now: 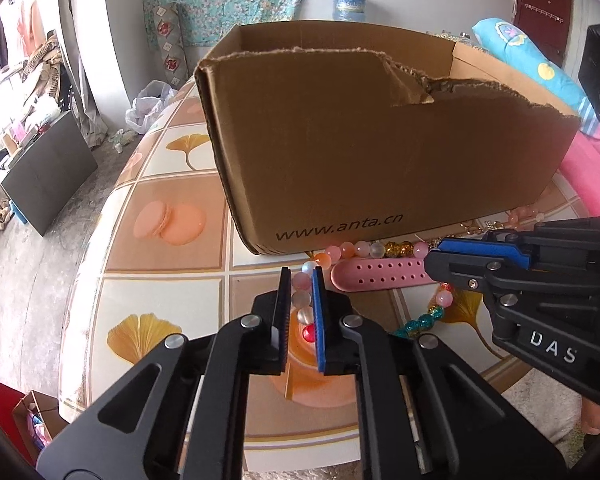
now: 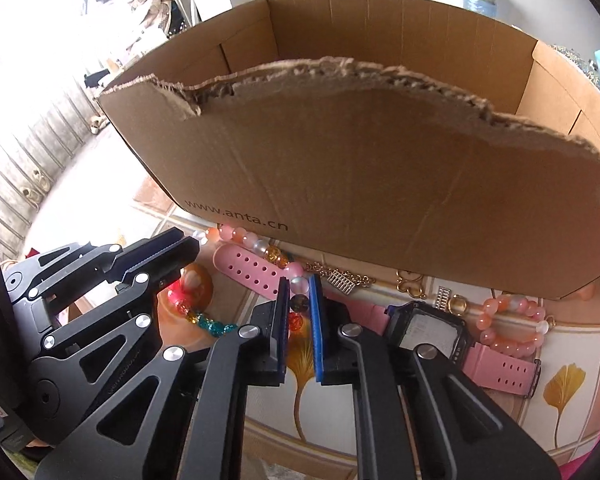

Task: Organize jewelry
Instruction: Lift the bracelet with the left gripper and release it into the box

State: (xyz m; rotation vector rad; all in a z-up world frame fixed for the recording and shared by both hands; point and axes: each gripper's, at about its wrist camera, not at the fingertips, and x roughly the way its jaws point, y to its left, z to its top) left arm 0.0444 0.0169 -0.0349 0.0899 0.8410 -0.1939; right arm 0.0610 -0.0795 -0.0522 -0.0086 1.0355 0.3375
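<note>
A long strand of pink, white, amber, teal and red beads [image 1: 360,248] lies in a loop on the table in front of a torn cardboard box [image 1: 380,140]. In the left wrist view my left gripper [image 1: 302,274] is shut on the strand's left part, pale beads pinched between its pads. In the right wrist view my right gripper [image 2: 300,280] is shut on another stretch of the same bead strand [image 2: 236,234], a dark and a red bead showing between its pads. A pink watch [image 2: 428,330] lies under the strand, its strap [image 1: 380,276] between the two grippers.
The box [image 2: 360,180] stands open-topped just behind the jewelry. A pink bead bracelet [image 2: 512,320], gold chains [image 2: 340,274] and a ring [image 2: 458,304] lie to the right along its base. The patterned round table [image 1: 160,280] drops off to the left and front.
</note>
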